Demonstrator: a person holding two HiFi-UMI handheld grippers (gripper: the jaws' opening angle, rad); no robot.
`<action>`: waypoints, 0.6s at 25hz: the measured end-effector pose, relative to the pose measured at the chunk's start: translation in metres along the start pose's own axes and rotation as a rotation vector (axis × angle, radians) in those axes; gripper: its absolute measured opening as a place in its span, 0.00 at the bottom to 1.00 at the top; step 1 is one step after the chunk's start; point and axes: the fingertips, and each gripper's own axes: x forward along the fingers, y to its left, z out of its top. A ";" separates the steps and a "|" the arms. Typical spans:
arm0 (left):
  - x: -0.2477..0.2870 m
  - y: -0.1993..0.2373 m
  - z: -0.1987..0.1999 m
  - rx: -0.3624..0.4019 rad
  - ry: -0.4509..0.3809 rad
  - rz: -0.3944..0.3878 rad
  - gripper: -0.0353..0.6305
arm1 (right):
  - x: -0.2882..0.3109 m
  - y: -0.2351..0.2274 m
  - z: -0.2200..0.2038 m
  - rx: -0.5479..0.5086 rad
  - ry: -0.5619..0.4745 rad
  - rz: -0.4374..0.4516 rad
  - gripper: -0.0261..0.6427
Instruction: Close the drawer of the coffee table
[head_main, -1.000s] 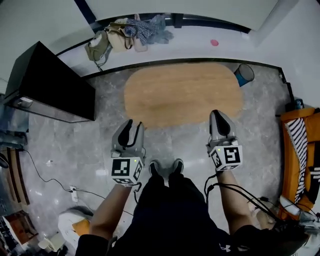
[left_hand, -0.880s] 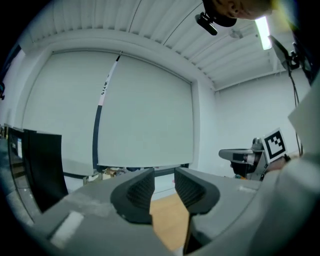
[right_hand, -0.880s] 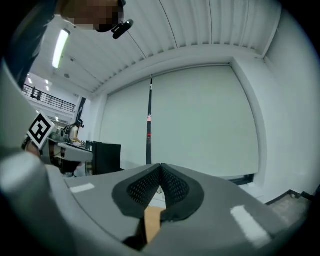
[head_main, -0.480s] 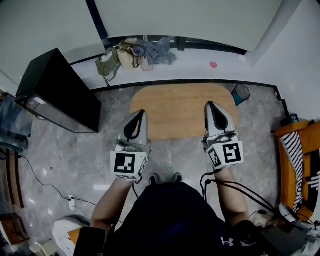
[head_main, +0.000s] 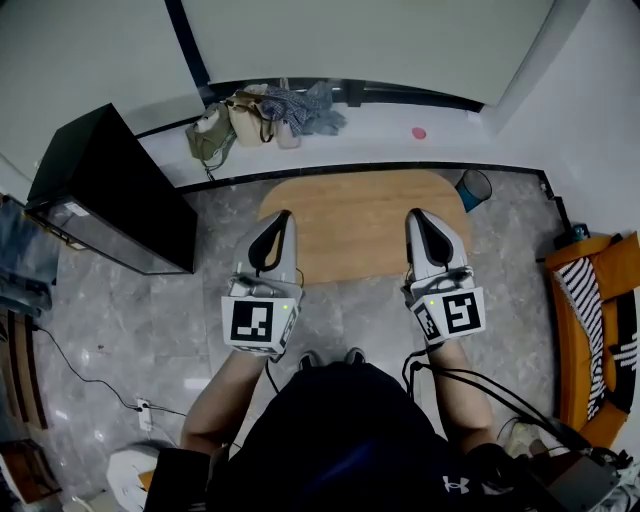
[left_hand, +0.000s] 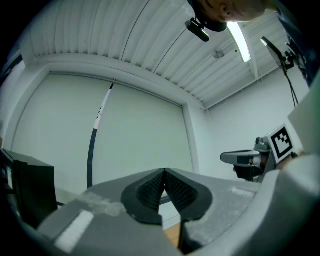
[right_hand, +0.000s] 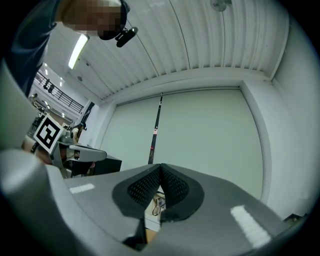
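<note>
In the head view the oval wooden coffee table stands on the grey floor ahead of me; its drawer cannot be made out from above. My left gripper hovers high over the table's near left part, jaws shut and empty. My right gripper hovers over the near right part, also shut and empty. In the left gripper view the left gripper has its pads together and points at a pale wall. The right gripper shows the same in the right gripper view.
A black cabinet stands left of the table. Bags and clothes lie by the far wall. A blue bin sits at the table's right end. An orange seat with a striped cloth is at right. A cable crosses the floor at left.
Both grippers have risen and now reach over the table's near edge instead of hanging in front of it. The head view has drawn back, so the table looks smaller.
</note>
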 end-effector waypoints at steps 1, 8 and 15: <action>-0.001 0.001 -0.001 -0.001 0.001 -0.004 0.06 | 0.000 0.001 0.000 -0.001 0.003 -0.006 0.04; -0.009 0.010 -0.009 -0.002 0.013 -0.024 0.06 | 0.001 0.016 -0.001 -0.005 0.012 -0.014 0.04; -0.016 0.021 -0.006 0.011 0.009 -0.031 0.06 | 0.004 0.031 0.000 -0.002 0.011 -0.013 0.04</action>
